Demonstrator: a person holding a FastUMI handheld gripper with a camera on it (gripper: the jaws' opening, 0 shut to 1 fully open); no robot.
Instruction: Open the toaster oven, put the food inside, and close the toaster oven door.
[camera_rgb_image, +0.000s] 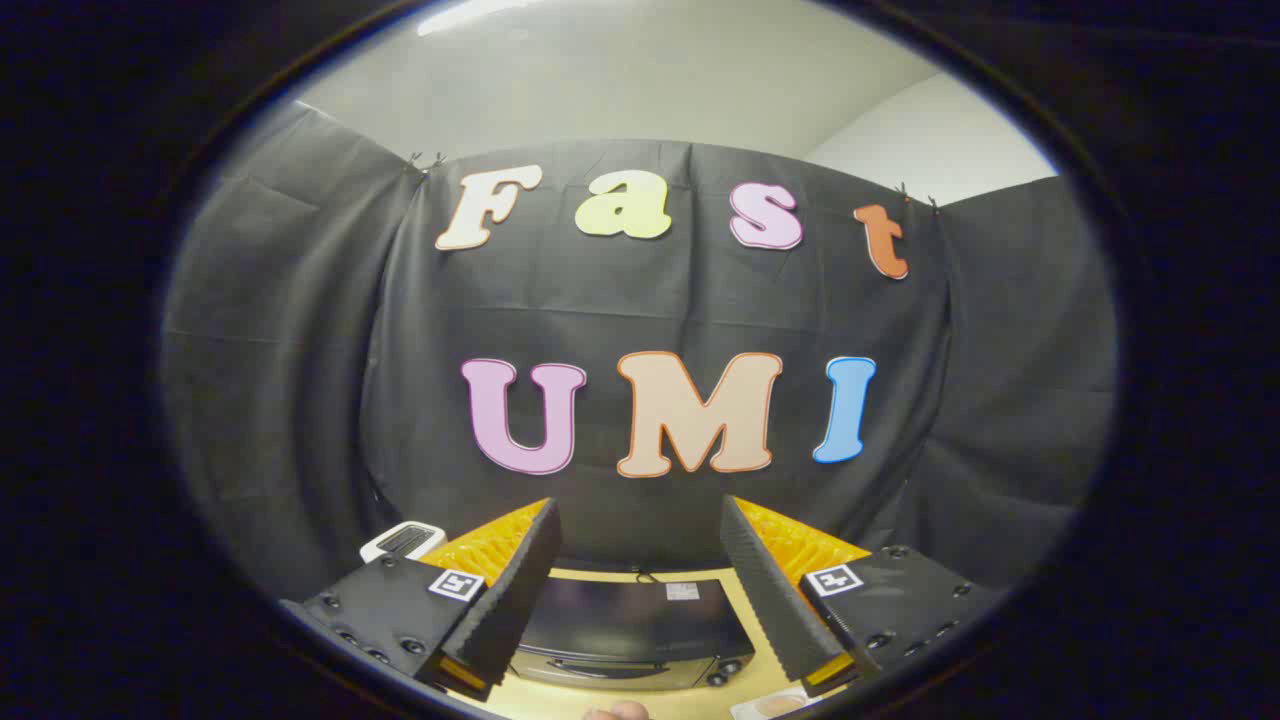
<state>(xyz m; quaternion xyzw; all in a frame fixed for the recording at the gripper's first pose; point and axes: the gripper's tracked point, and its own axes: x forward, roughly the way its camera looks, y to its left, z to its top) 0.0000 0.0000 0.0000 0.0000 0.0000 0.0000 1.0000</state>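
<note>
your gripper (640, 560) hangs wide open with nothing between its fingers. below and between them sits the black toaster oven (635, 625) on the wooden worktop (745, 600), door closed. a white plate with food (775, 705) lies near it, just beside the right finger.

The gripper (640, 585) hangs spread above the closed toaster oven (635, 630).
</note>
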